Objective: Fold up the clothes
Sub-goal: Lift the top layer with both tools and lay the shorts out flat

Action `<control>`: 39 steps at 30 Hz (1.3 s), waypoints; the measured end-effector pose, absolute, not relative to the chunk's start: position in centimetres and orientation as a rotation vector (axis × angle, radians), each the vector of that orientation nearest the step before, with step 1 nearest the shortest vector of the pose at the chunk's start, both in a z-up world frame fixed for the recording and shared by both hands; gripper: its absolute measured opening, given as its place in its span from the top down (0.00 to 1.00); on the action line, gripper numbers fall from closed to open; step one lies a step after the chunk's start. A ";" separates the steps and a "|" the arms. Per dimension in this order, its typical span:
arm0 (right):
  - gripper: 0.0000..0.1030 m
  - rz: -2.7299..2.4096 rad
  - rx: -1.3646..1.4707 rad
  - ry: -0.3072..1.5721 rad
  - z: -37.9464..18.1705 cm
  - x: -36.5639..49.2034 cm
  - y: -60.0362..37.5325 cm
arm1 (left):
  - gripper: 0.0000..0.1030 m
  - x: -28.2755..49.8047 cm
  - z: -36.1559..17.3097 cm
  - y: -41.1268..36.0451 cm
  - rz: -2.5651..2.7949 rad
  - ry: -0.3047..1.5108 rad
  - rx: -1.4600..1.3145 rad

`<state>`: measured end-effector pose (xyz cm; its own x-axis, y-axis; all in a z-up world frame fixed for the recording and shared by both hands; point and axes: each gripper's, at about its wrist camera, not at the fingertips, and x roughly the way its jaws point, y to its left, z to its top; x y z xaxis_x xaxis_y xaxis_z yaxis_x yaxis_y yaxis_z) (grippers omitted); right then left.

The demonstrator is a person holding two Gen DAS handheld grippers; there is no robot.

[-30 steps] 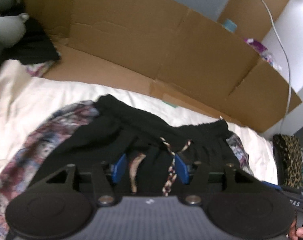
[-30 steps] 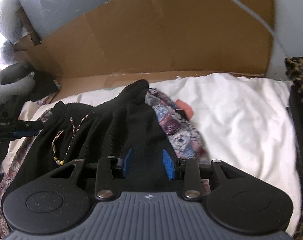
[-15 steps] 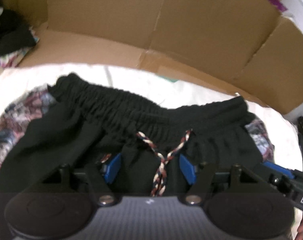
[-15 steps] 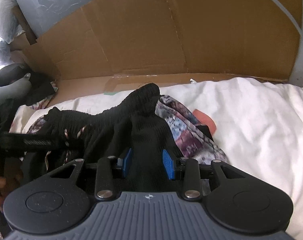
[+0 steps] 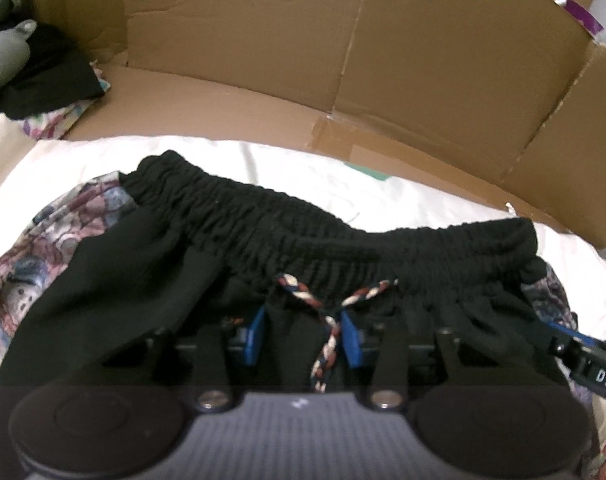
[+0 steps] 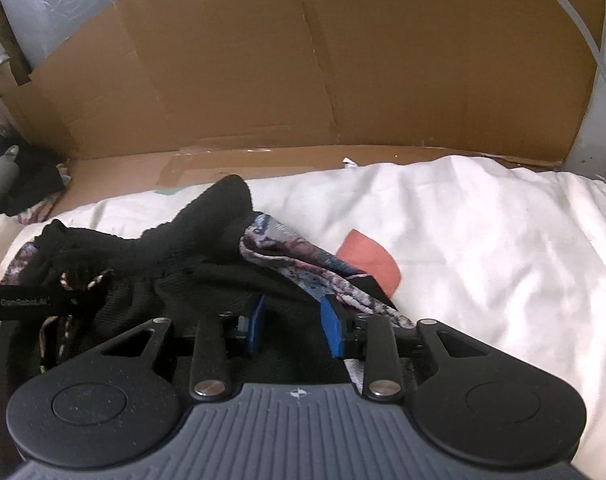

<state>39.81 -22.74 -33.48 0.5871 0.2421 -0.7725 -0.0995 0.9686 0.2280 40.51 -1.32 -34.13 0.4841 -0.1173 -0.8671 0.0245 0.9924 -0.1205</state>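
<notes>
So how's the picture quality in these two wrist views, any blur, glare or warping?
Left wrist view: soft, black shorts lose detail in shadow, cardboard bows from the fisheye. Right wrist view: sharper, white sheet nearly blown out by bright light, corners vignetted.

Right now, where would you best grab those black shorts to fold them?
By the gathered elastic waistband of the black shorts, at its two ends, coming from above. It is the thickest, firmest ridge, lying stretched flat across the white bedsheet.
</notes>
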 end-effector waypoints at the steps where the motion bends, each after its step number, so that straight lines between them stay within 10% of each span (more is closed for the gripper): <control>1: 0.70 0.193 0.166 0.924 -33.5 39.8 -22.8 | 0.54 40.4 -34.1 -1.5 -0.096 1.066 -0.089; 39: 0.67 0.430 0.093 0.879 -31.3 37.3 -15.0 | 0.79 38.3 -31.1 7.1 -0.254 1.029 -0.214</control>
<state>37.26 -15.03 -31.35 0.5586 0.4020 -0.7255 -0.3266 0.9106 0.2532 38.30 7.09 -31.07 0.4912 -0.3065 -0.8153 0.1074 0.9502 -0.2925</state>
